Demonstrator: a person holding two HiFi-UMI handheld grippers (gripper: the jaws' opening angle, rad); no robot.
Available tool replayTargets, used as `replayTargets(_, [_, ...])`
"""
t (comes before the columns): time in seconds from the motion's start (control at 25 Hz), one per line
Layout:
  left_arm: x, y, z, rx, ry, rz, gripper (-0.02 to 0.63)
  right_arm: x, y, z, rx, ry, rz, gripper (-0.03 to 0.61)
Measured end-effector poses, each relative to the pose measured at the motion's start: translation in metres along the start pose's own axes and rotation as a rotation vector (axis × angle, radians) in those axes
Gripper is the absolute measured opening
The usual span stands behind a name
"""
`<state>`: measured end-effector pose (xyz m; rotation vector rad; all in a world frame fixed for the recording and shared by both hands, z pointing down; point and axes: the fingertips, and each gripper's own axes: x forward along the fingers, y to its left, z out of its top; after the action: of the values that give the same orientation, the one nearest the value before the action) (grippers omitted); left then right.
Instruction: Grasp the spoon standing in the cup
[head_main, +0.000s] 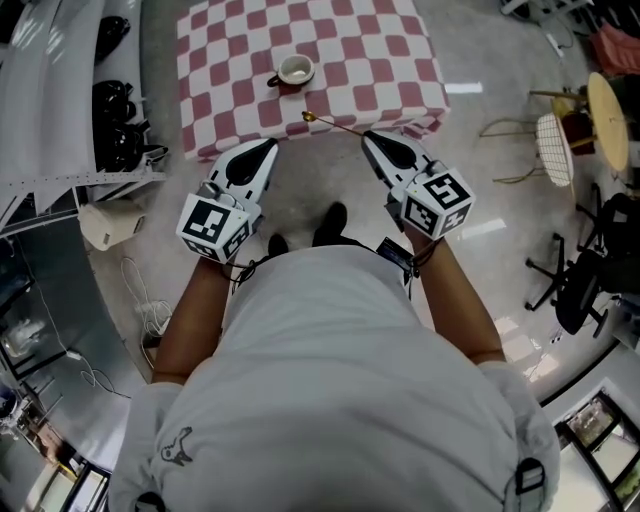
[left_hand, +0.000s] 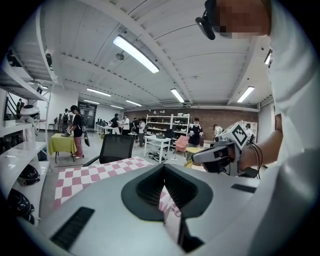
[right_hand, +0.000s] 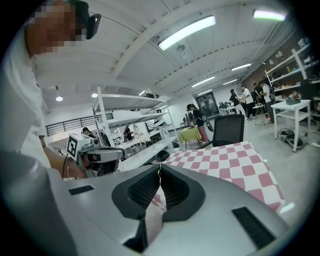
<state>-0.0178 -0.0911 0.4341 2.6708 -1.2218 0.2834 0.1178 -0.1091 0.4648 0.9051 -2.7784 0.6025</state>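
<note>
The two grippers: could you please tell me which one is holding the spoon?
The right gripper: the gold spoon sticks out sideways from its shut tips, whereas the left gripper is shut on nothing.

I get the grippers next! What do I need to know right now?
Left gripper: shut, empty, held in front of the table.
Right gripper: shut on the spoon by its handle end. The gold handle shows between the jaw tips in the right gripper view.
Spoon: out of the cup, roughly level, with its bowl end over the table's near edge.
Cup: upright on the checkered table, nothing standing in it.
Done: the spoon is grasped.
Left: probably just keep the grip steady.
</note>
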Motion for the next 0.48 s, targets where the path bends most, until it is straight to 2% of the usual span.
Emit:
replayTargets(0.28, [-0.037,0.005,-0.005,0.0,-0.016,-0.041,0.011,-0.001,0.04,0.006,0.021,-0.039,-0.035,0.034])
replayTargets(0.48, [-0.071,0.008,-0.014,0.004,-0.019,-0.076,0.011,0.002,0.074,0.007,-0.01,-0.05,-0.063,0.034])
